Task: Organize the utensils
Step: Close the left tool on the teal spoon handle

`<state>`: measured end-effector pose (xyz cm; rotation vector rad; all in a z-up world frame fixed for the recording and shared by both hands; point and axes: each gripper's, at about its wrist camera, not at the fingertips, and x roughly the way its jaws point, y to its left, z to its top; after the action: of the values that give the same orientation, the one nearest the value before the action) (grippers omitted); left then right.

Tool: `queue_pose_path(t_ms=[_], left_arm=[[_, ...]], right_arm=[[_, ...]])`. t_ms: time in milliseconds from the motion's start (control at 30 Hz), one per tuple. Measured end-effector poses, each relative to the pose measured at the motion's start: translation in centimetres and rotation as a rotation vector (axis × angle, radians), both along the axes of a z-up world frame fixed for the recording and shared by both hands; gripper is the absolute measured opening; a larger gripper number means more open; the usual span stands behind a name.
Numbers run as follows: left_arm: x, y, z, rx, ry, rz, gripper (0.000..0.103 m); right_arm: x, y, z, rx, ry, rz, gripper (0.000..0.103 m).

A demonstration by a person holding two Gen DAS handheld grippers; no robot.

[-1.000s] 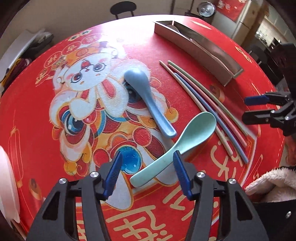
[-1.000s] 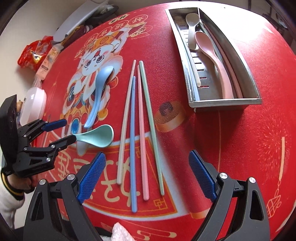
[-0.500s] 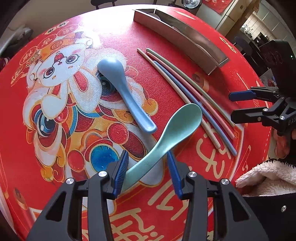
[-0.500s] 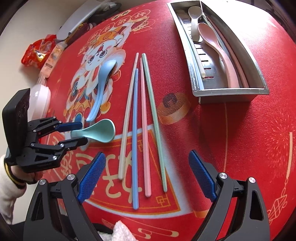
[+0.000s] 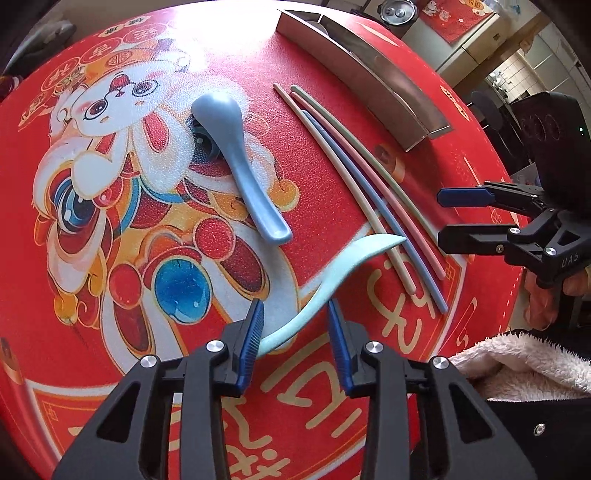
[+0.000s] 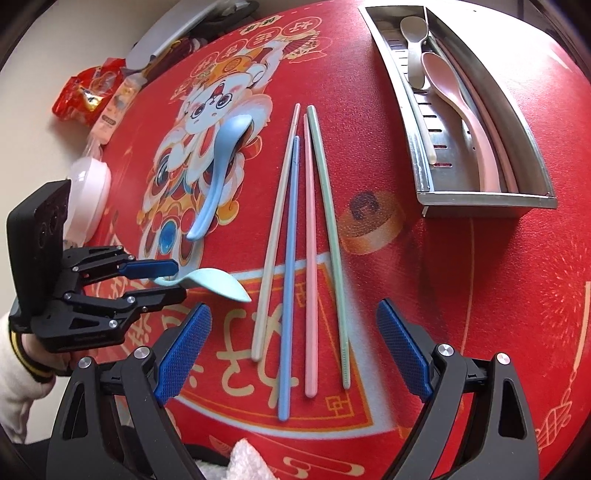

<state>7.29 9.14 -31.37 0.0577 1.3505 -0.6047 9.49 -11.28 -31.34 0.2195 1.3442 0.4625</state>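
The left gripper (image 5: 295,328) is closing around the handle of the mint-green spoon (image 5: 332,273), which lies between its blue pads, tipped on edge on the red counter (image 5: 332,155), its bowl beside the chopsticks; whether the pads already press it I cannot tell. Just beyond lies the blue spoon (image 5: 240,162) on the printed rabbit. Four chopsticks (image 6: 295,240) lie side by side on the counter. The right gripper (image 6: 293,347) hangs spread and empty over their near ends. Farther off, the metal tray (image 6: 532,155) holds a pink spoon (image 6: 458,107) and a white spoon (image 6: 415,40).

Home dining room: festive tablecloth (image 5: 369,424), fridge (image 5: 480,33).
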Motion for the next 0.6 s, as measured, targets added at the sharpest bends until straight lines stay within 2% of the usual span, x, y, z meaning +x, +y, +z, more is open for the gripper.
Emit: queue_pose_path(t_ms=[200, 367, 467, 600], left_arm=[[0.1, -0.3, 0.0, 0.034, 0.018, 0.027, 0.023], [0.9, -0.7, -0.5, -0.016, 0.086, 0.139, 0.018], [1.4, -1.4, -0.9, -0.076, 0.137, 0.206, 0.016], [2.1, -3.4, -1.1, -0.139, 0.16, 0.24, 0.016]], right_arm=[[0.0, -0.3, 0.0, 0.013, 0.0, -0.009, 0.088], [0.0, -1.0, 0.1, 0.018, -0.004, -0.028, 0.088], [0.0, -1.6, 0.1, 0.016, -0.005, -0.046, 0.088], [0.0, -2.3, 0.2, 0.015, -0.008, -0.067, 0.088]])
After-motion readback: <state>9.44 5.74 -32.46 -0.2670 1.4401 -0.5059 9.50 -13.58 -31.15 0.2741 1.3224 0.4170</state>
